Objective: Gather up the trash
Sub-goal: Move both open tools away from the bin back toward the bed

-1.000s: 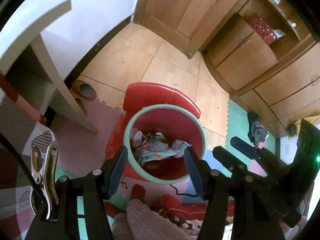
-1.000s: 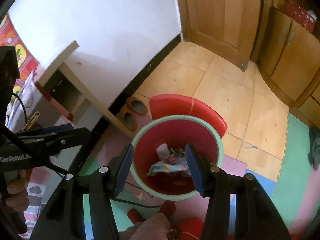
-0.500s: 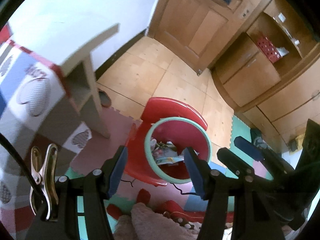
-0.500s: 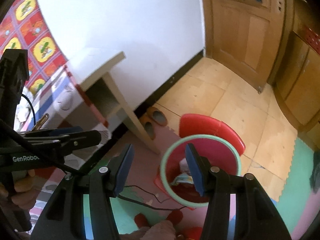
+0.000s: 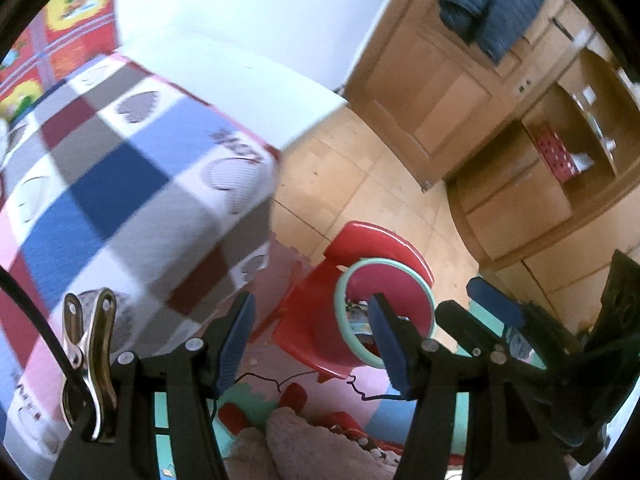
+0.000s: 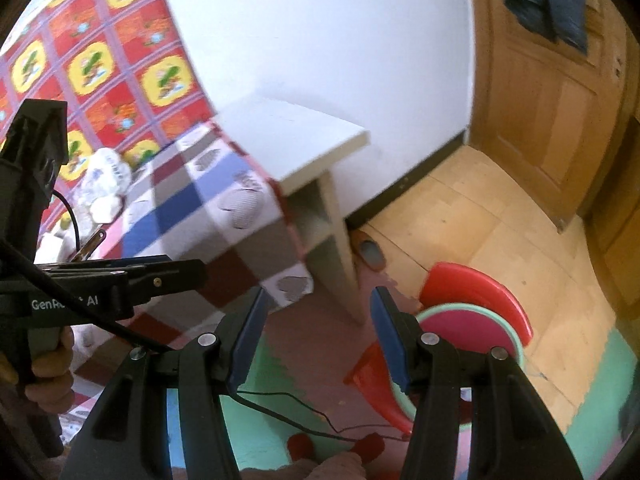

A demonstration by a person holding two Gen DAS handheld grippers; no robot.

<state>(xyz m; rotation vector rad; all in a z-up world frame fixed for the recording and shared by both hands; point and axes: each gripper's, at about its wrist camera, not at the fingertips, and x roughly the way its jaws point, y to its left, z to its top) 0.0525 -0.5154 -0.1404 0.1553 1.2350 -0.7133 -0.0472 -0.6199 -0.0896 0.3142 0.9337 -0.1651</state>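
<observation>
A red bin with a green rim [image 5: 384, 261] stands on the floor mat, its red lid [image 5: 376, 236] tipped up behind it. Crumpled wrappers [image 5: 356, 314] lie inside it. My left gripper [image 5: 312, 344] hangs open and empty high above the mat, with the bin behind its right finger. My right gripper [image 6: 318, 344] is open and empty too, and the bin [image 6: 460, 309] sits low on its right. White crumpled lumps [image 6: 104, 184] lie on the bed at the far left. In the right wrist view the left gripper [image 6: 120, 276] shows at the left, held in a hand.
A bed with a checked blanket [image 5: 120, 184] fills the left. A white side table [image 6: 296, 136] stands against the wall, with a slipper [image 6: 370, 254] beside it. Wooden door [image 6: 560, 100] and cabinets [image 5: 540, 184] are at the right. A thin black cable [image 6: 304, 412] trails over the foam mats.
Both grippers have risen and swung left, away from the bin, which now looks smaller and lower right. The bed and the patterned wall have come into view. Neither gripper's opening has changed.
</observation>
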